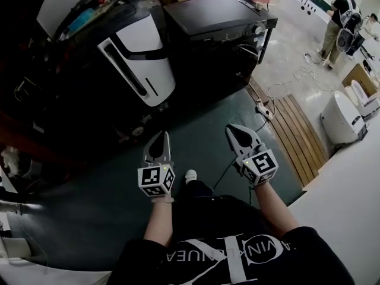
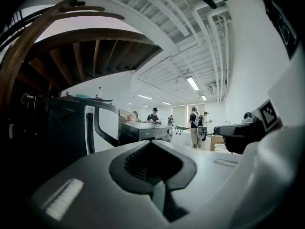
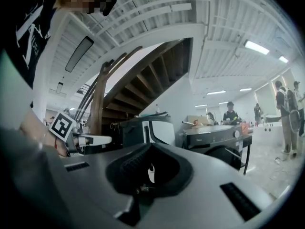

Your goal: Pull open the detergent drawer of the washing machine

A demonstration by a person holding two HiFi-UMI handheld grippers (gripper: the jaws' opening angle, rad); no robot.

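Observation:
A dark front-loading washing machine [image 1: 208, 13] stands at the far side of the green floor, with a round knob [image 1: 257, 29] at the right end of its control panel. I cannot make out the detergent drawer on the dark panel. My left gripper [image 1: 159, 135] and right gripper [image 1: 233, 128] are held side by side above the floor, well short of the machine and apart from it. Both point toward it with jaws together and nothing between them. The machine shows beyond the left gripper [image 2: 151, 143] as a dark box [image 2: 143, 130], and right of the right gripper [image 3: 150, 147] as a box [image 3: 214, 138].
A black-and-white appliance [image 1: 139, 55] stands left of the washer. A power strip [image 1: 264, 107] with cables and a wooden slat pallet [image 1: 300, 135] lie to the right, with a white appliance [image 1: 343, 119] beyond. A person [image 1: 338, 19] stands at the far right.

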